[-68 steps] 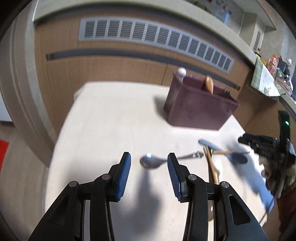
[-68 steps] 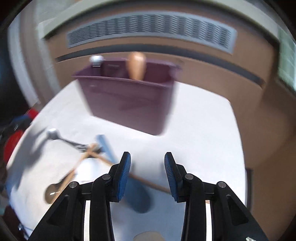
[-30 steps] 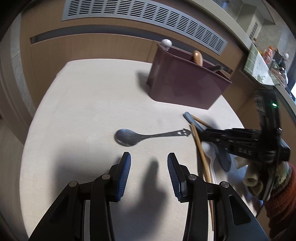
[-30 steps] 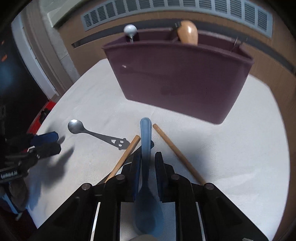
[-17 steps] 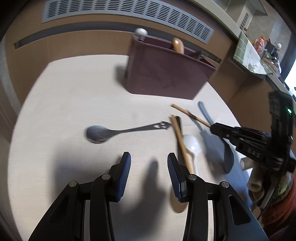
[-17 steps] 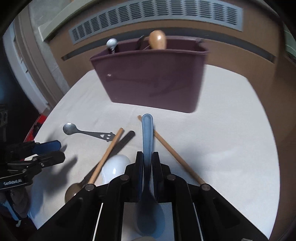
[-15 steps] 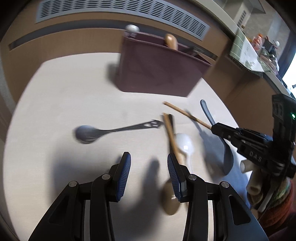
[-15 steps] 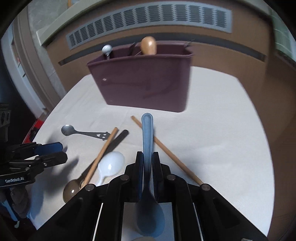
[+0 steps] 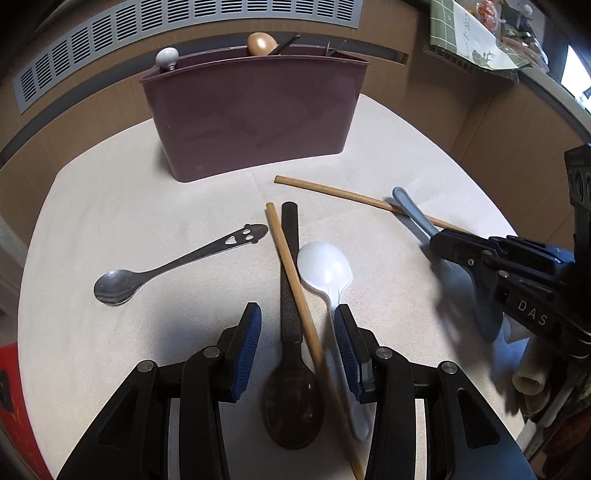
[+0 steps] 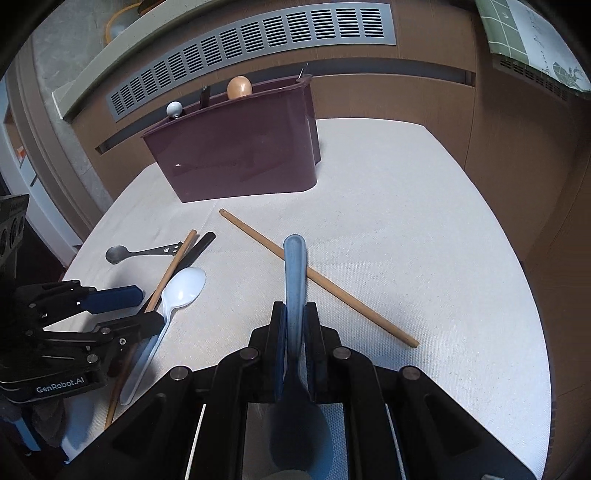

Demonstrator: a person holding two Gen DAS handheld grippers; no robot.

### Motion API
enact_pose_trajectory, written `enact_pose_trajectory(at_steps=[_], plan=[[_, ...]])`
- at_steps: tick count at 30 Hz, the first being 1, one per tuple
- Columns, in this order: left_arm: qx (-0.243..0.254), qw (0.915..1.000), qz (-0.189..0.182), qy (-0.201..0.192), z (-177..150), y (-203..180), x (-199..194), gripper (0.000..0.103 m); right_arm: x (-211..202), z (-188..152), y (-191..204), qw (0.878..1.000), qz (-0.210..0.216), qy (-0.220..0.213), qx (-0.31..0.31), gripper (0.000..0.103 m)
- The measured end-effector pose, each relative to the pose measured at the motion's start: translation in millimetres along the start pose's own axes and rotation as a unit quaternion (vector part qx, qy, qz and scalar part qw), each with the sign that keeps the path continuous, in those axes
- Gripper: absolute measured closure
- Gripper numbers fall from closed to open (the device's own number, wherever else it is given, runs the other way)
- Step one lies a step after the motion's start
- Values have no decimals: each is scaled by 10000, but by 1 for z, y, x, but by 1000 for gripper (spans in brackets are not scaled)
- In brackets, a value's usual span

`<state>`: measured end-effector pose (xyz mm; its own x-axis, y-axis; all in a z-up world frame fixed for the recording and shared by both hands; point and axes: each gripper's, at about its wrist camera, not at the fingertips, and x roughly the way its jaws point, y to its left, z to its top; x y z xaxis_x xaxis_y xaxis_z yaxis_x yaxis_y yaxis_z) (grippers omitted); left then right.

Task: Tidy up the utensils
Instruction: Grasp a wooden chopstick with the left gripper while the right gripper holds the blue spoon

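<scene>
My right gripper (image 10: 295, 308) is shut on a blue spoon (image 10: 294, 266), whose handle sticks out forward over a wooden chopstick (image 10: 332, 288). My left gripper (image 9: 297, 314) is open and low over the table. Between its fingers lie a dark spoon (image 9: 291, 369) and a second chopstick (image 9: 291, 273). The handle of a white plastic spoon (image 9: 325, 266) runs beside the right finger. A metal spoon (image 9: 177, 262) with a smiley handle lies to the left. The maroon utensil holder (image 9: 251, 110) stands behind, with several handles poking out.
The cream table (image 10: 406, 221) ends in rounded edges close on both sides. A wooden wall with a grey vent grille (image 10: 258, 40) runs behind it. Bare tabletop lies right of the holder. A green checked cloth (image 9: 469, 33) sits on a counter at the far right.
The right gripper closed on the blue spoon and drew back from the holder. The left gripper shifted right, from in front of the metal spoon to over the dark spoon and chopstick.
</scene>
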<state>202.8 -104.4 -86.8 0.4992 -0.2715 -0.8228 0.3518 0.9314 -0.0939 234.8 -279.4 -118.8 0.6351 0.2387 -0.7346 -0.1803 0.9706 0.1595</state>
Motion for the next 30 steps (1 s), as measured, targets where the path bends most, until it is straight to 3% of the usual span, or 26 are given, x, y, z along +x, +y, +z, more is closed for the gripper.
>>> enact_pose_trajectory(at_steps=[9,13,18,22,27,30], plan=[[-180,9998,110,-7,-1,28,-4,61,0,-2,0,10000,-19,6,7,94],[-735,9957,-541,150,0,55,-4,62,1,-2,3,10000,-33,25,-37,94],[-892,9946,-503,170,6,58,1,68,2,-3,4,10000,-34,29,-57,94],[-829,9957,-398,139,17,51,8,68,1,-4,5,9999,-51,20,-91,94],[-344,9987,-380,74,35,33,25,69,1,-3,5,9999,-75,33,-103,93],[-270,9987,-431,52,40,31,28,79,2,-3,5,9998,-119,77,-107,93]])
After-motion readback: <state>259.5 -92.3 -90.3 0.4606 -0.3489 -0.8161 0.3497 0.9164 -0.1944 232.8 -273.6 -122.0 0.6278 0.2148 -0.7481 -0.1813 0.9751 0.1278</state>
